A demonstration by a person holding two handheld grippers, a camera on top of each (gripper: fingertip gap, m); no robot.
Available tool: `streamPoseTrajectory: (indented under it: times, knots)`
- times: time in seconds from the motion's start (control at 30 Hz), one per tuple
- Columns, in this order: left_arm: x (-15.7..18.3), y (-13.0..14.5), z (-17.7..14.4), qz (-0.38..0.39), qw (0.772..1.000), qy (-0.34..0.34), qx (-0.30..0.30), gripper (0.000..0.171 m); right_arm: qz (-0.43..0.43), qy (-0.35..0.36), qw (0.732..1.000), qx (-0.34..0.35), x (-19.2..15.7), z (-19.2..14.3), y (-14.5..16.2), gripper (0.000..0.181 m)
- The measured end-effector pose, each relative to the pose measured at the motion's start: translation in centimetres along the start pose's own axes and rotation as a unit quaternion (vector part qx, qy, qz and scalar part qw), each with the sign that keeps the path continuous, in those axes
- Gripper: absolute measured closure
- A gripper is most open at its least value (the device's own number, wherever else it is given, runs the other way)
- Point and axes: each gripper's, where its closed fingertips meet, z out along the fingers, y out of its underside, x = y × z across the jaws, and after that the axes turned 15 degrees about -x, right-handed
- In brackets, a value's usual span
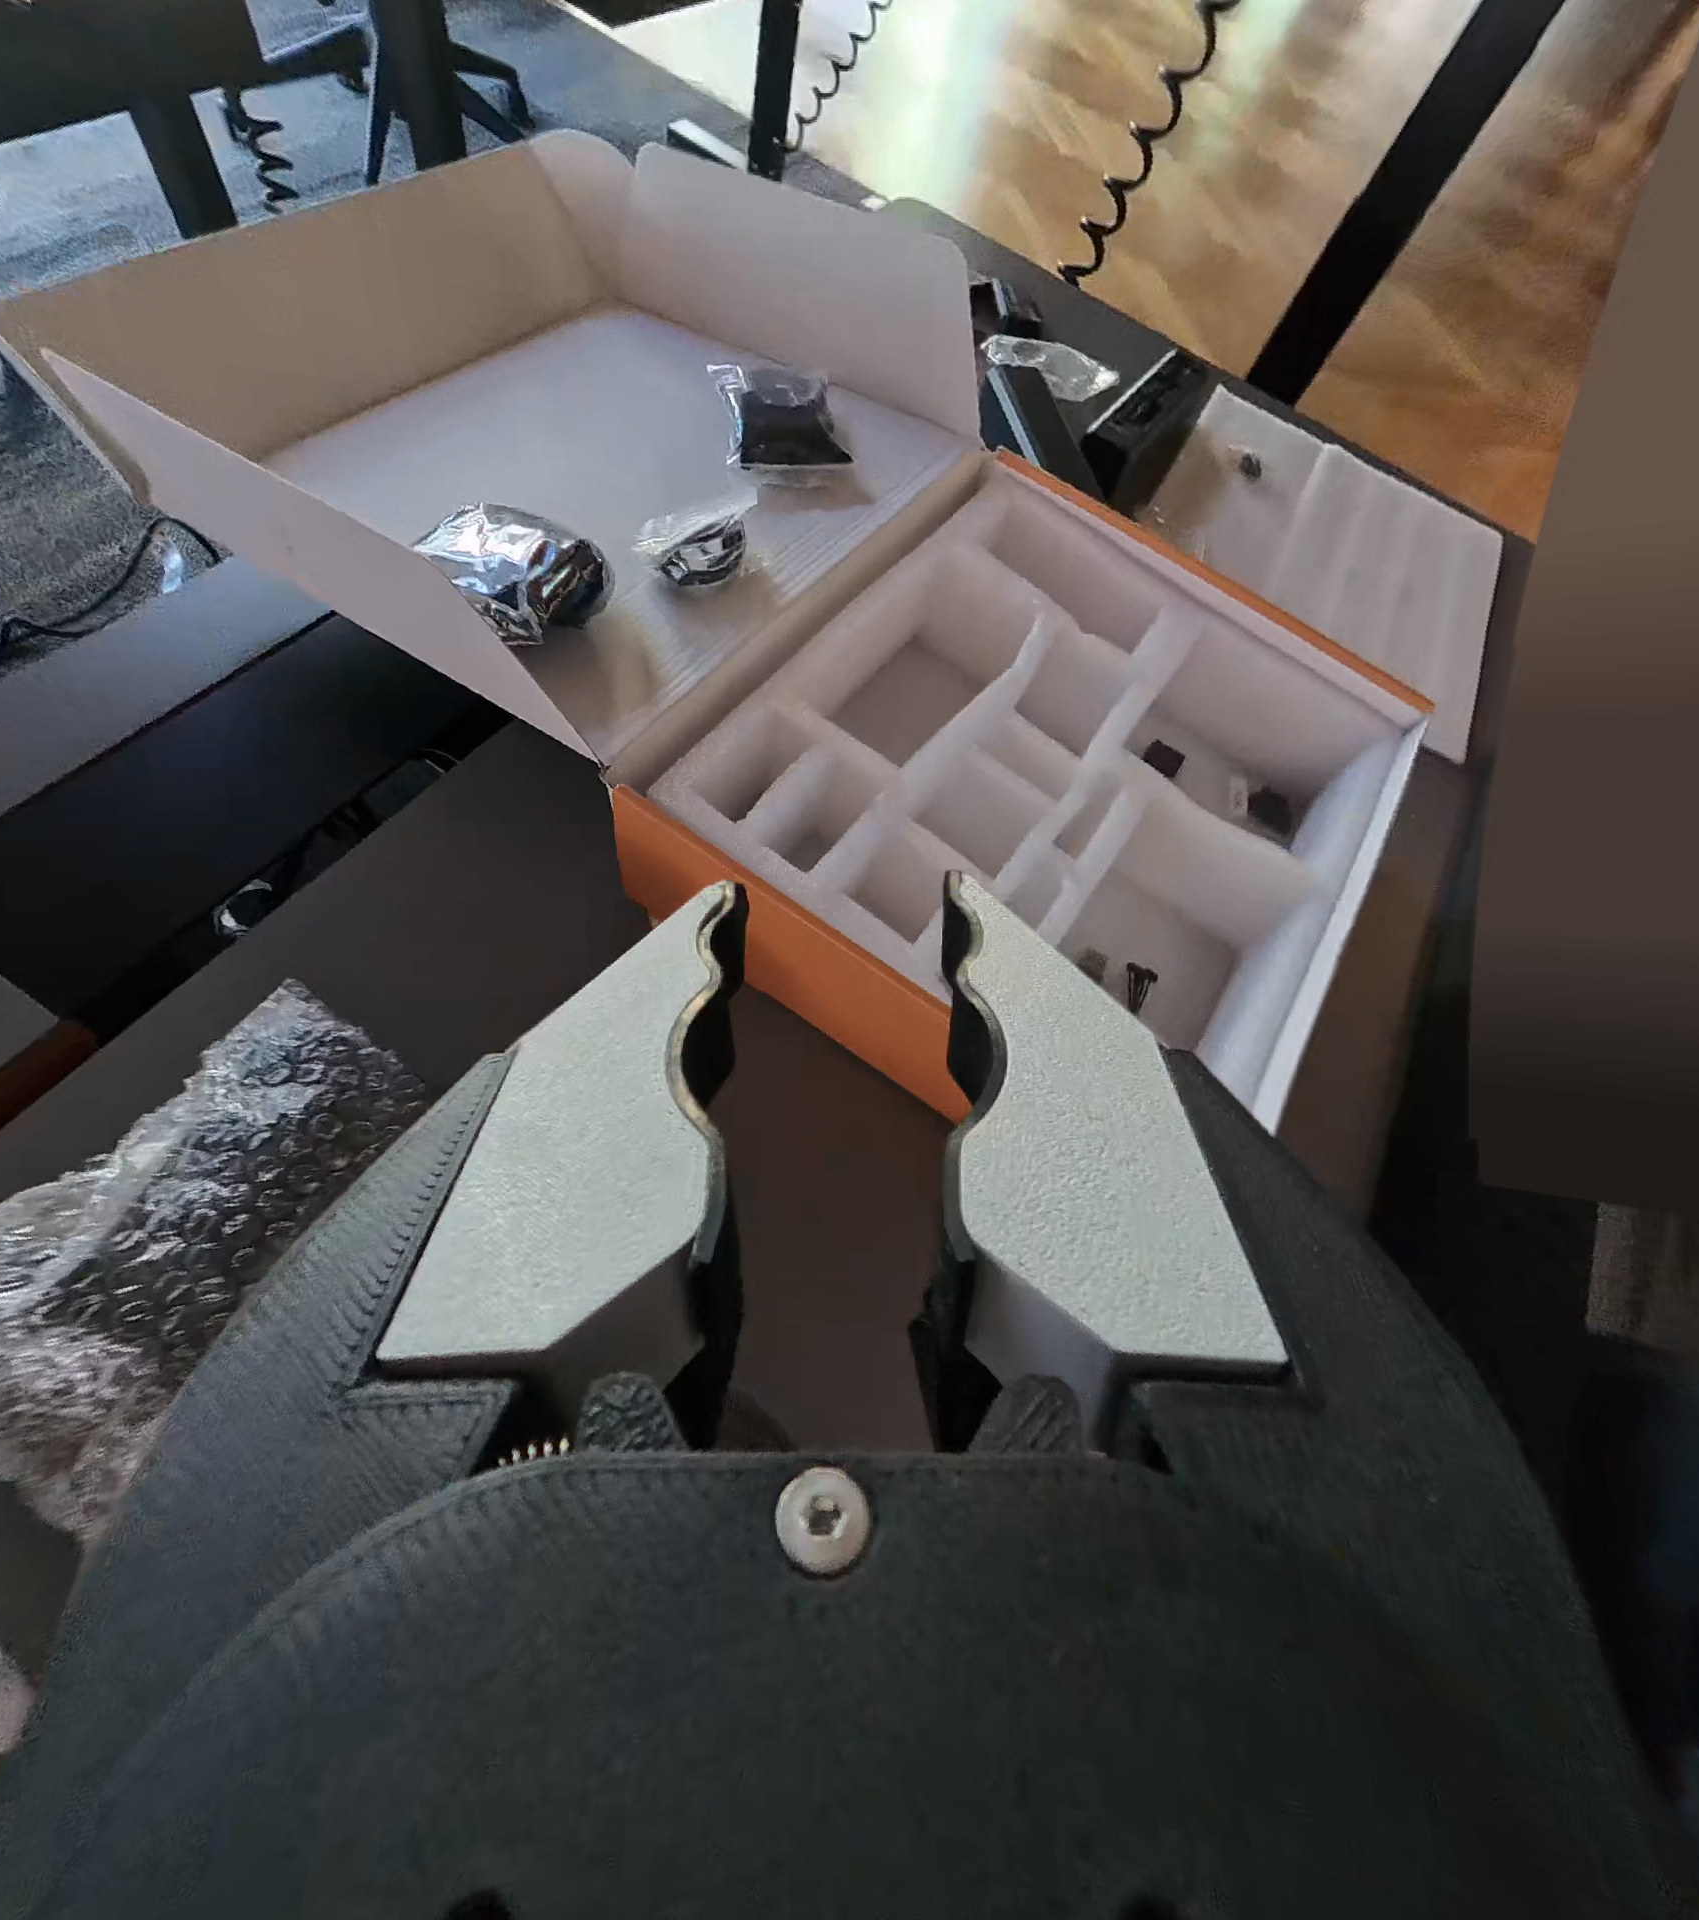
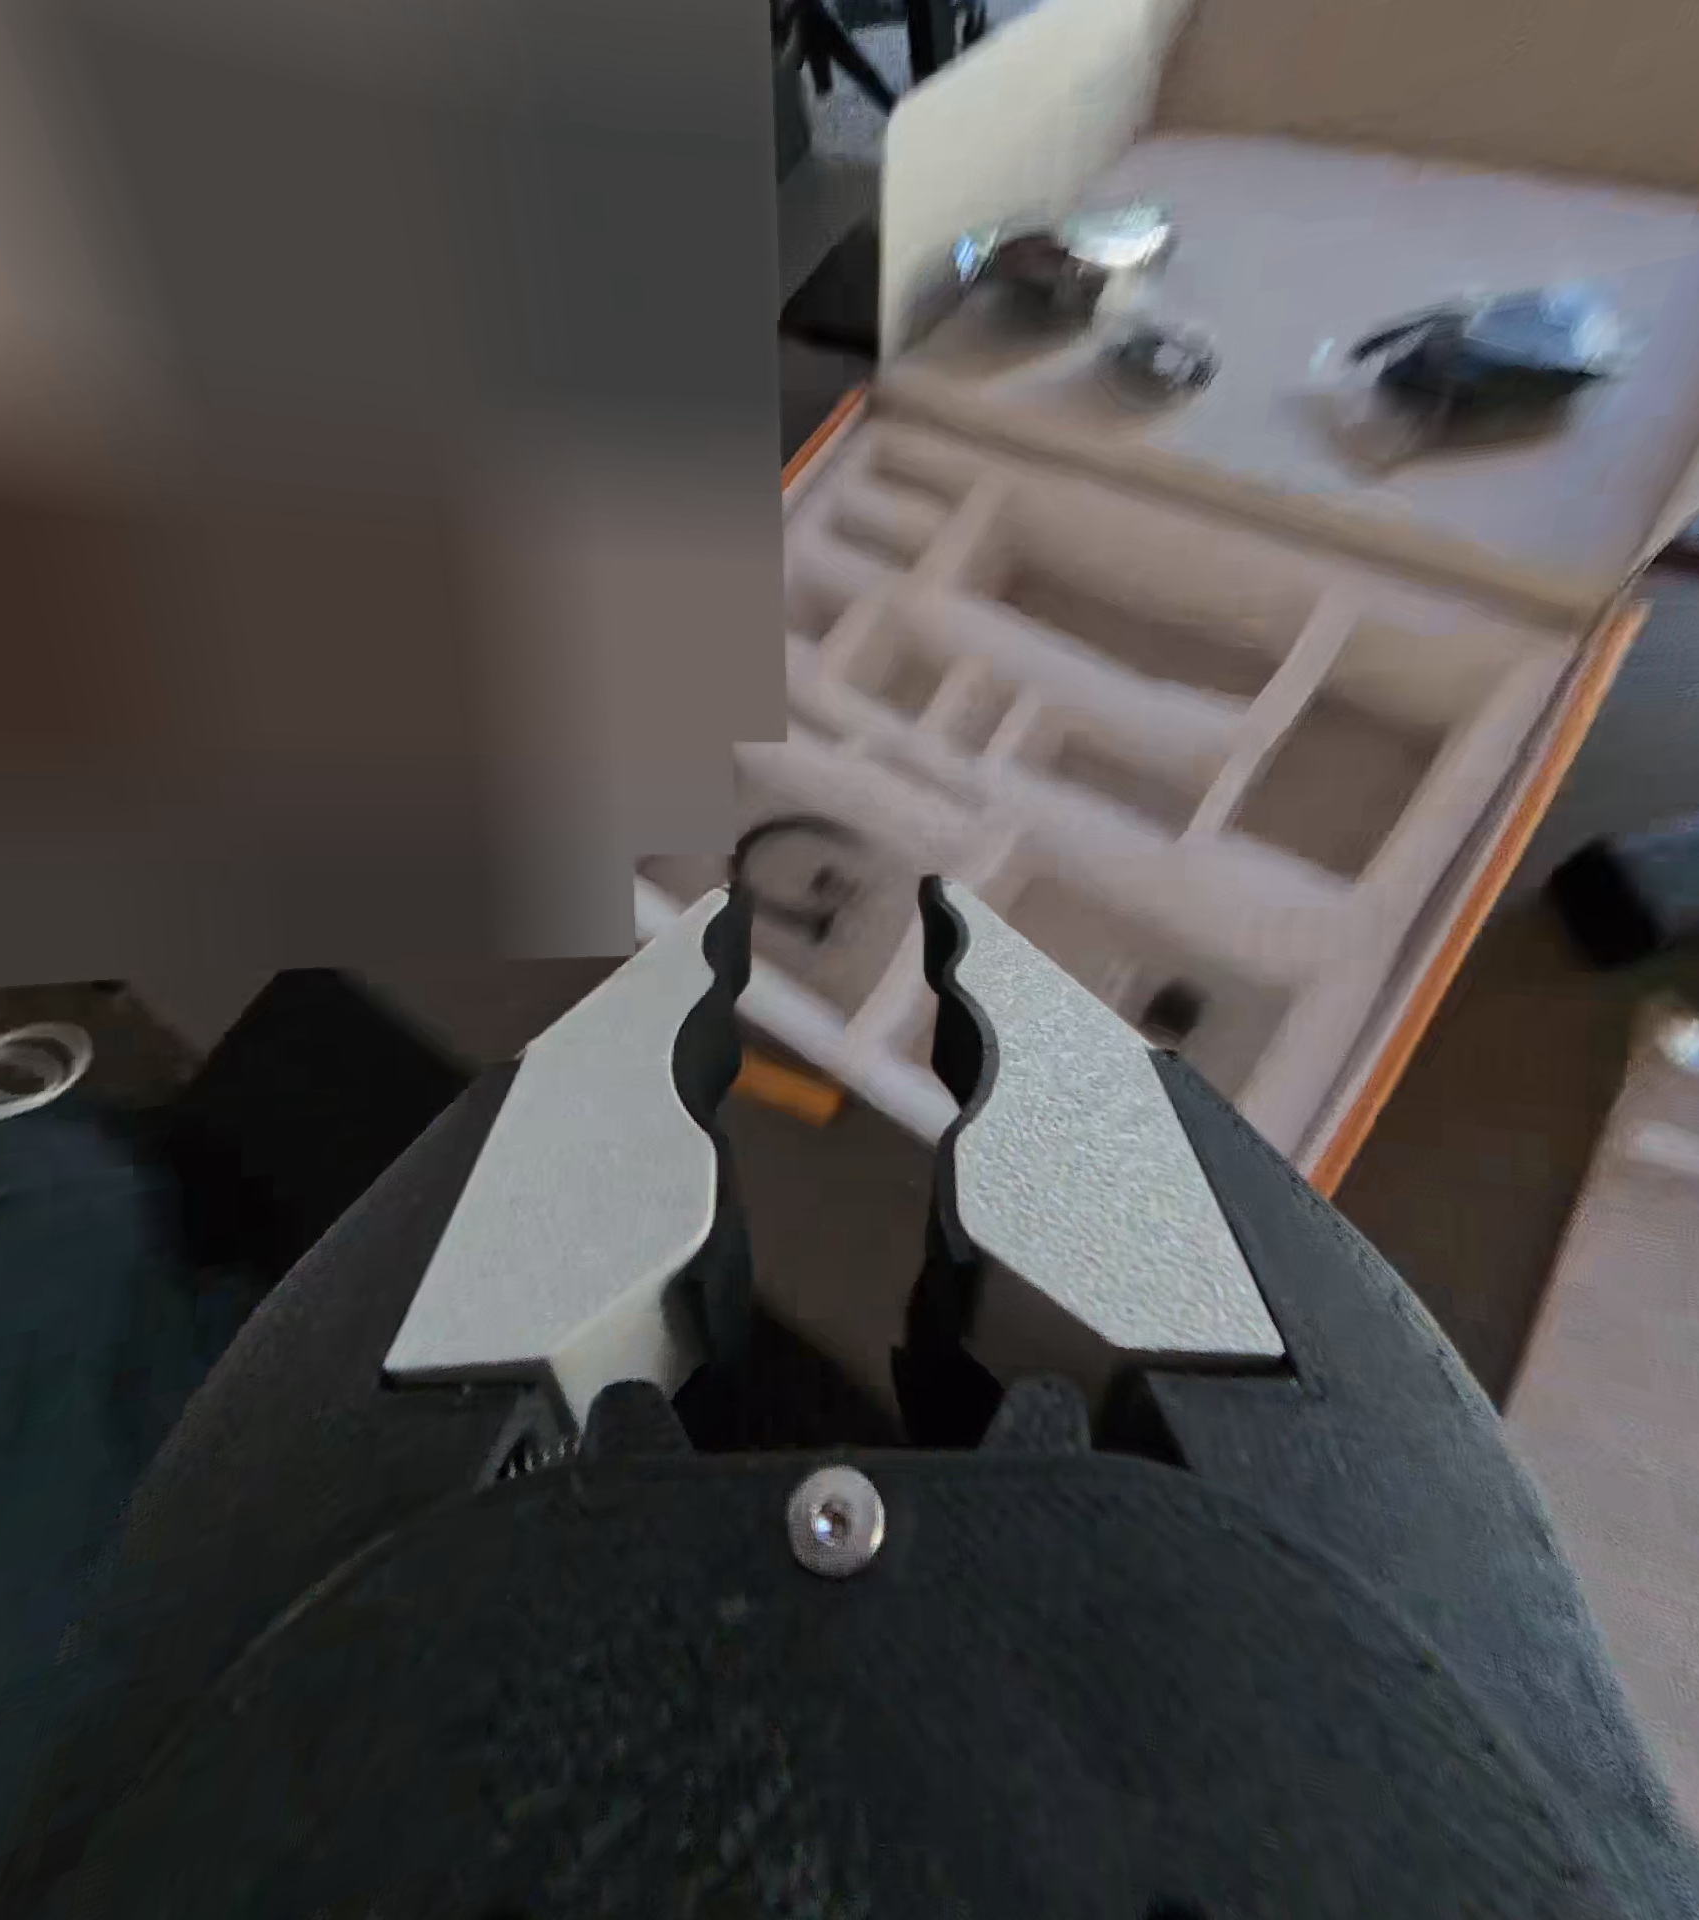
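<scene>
An orange box (image 1: 803, 966) with a white foam insert (image 1: 949, 748) of several compartments lies open on a dark table. Its white lid (image 1: 512, 436) holds three black parts in clear bags (image 1: 523, 577) (image 1: 699, 545) (image 1: 783, 416). Small black parts (image 1: 1162, 756) (image 1: 1136, 982) sit in the right-hand compartments. My left gripper (image 1: 845, 904) is open and empty, just above the box's near orange side. In the blurred right wrist view my right gripper (image 2: 829, 899) is open over the foam insert (image 2: 1177, 623), next to a black ring (image 2: 772, 836) in a compartment. The lid (image 2: 1447, 187) and bags (image 2: 1479, 353) lie beyond.
Bubble wrap (image 1: 201, 1174) lies on the table at my left. A white foam sheet (image 1: 1364, 520), a black box (image 1: 1146, 416) and a clear bag (image 1: 1047, 364) lie behind the orange box. A black bar (image 2: 1697, 873) lies to the right of the box. Chair legs and cables stand beyond the table. Left tips to right tips: about 30 centimeters. The foam insert (image 2: 1177, 623) is about 30 centimeters from my right fingertips. It is also in sight in the left wrist view (image 1: 882, 667).
</scene>
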Motion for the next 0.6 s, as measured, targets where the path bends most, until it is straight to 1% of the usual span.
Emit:
streamPoseTrajectory:
  times: [0.07,0.1,0.2,0.23,0.27,0.37,0.4,0.43,0.53,0.6]
  knots:
    - [0.1,-0.3,-1.2,0.015,1.000,0.000,-0.007,0.135,0.029,-0.012,0.999,-0.042,-3.7,-0.6,5.1,0.156]
    - [0.1,-0.5,-1.7,0.018,1.000,0.002,-0.008,0.136,0.051,-0.019,0.997,-0.047,-5.3,-0.7,6.9,0.156]
    - [0.4,-1.4,-2.8,0.008,1.000,0.019,0.004,0.136,0.132,-0.097,0.986,-0.043,-10.9,0.0,10.3,0.161]
    - [0.7,-1.7,-3.1,0.002,1.000,0.028,0.011,0.136,0.141,-0.120,0.981,-0.056,-12.7,0.5,11.7,0.168]
    - [0.9,-2.0,-3.3,-0.002,0.999,0.036,0.017,0.137,0.144,-0.128,0.978,-0.079,-14.0,1.1,13.4,0.172]
    - [1.2,-2.4,-3.8,0.001,0.999,0.039,0.024,0.137,0.144,-0.136,0.971,-0.134,-17.2,2.5,17.5,0.171]
    - [1.2,-2.4,-3.9,0.004,0.999,0.034,0.023,0.137,0.144,-0.126,0.970,-0.150,-17.5,2.8,18.4,0.171]
    - [1.2,-2.2,-4.0,0.006,0.999,0.032,0.021,0.137,0.147,-0.120,0.970,-0.153,-17.7,2.9,18.6,0.172]
    - [1.4,-1.8,-4.3,0.004,0.999,0.036,0.016,0.137,0.165,-0.102,0.972,-0.136,-17.2,2.7,17.1,0.176]
    - [1.8,-1.4,-4.3,0.004,0.999,0.042,0.008,0.137,0.158,-0.081,0.975,-0.132,-16.5,2.5,15.8,0.176]
